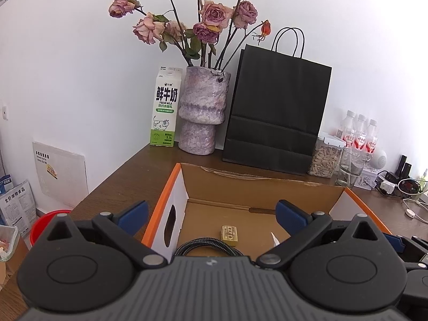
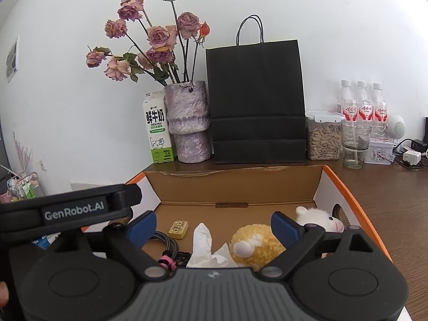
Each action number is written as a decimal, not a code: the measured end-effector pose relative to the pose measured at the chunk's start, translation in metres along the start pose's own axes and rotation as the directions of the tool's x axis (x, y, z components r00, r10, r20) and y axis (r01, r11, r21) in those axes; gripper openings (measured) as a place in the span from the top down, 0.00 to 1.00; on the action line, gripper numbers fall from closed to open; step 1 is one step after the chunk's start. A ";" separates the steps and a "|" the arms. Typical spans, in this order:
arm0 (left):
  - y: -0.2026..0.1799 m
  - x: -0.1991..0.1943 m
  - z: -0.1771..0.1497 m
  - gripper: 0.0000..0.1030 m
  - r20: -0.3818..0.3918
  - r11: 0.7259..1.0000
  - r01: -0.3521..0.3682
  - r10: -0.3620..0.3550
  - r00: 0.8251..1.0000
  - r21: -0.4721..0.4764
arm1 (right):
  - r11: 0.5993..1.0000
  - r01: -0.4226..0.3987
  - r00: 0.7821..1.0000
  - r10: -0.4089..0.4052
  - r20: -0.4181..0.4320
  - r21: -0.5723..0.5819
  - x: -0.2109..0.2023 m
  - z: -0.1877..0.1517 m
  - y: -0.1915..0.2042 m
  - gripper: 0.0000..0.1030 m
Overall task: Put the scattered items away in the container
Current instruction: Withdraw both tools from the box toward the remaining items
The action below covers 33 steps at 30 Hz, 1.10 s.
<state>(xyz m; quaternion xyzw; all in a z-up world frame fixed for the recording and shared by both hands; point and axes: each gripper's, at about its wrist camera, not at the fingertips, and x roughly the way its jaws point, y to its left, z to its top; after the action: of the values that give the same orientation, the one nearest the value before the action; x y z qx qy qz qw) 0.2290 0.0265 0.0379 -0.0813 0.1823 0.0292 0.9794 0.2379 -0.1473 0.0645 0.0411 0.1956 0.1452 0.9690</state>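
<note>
An open cardboard box (image 1: 262, 190) with an orange rim stands on the brown table. On its floor lie a small yellow block (image 1: 228, 233), a braided cable (image 1: 208, 244) and a white tissue (image 2: 204, 240). A yellow plush toy (image 2: 254, 243) and a white plush toy (image 2: 318, 216) rest at the box's right side. My left gripper (image 1: 211, 215) hangs open over the box's left half, with nothing between its blue pads. My right gripper (image 2: 213, 228) is open above the tissue and the yellow plush, gripping nothing. The left gripper's body (image 2: 75, 211) shows at the left of the right wrist view.
Behind the box, along the white wall, stand a milk carton (image 1: 164, 107), a vase of dried roses (image 1: 200, 112), a black paper bag (image 1: 275, 107), a jar of seeds (image 2: 323, 139), a glass (image 2: 354, 144) and water bottles (image 2: 363, 104). Chargers and cables (image 1: 401, 184) lie at the far right.
</note>
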 end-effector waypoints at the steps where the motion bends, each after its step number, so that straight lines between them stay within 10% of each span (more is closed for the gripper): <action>1: 0.001 -0.001 0.000 0.00 0.002 1.000 0.000 0.000 1.000 0.000 | 1.000 -0.001 1.000 0.001 0.002 0.000 -0.001 0.000 0.000 0.10; 33: 0.017 -0.116 0.006 0.00 0.081 1.000 -0.016 0.014 0.997 0.022 | 0.997 0.010 0.997 -0.005 0.072 -0.077 -0.114 -0.012 -0.004 0.00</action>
<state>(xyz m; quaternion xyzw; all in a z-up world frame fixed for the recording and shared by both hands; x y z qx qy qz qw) 0.1214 0.0408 0.0829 -0.0676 0.1434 0.0377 0.9866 0.1336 -0.1845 0.0948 0.0079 0.1549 0.1475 0.9768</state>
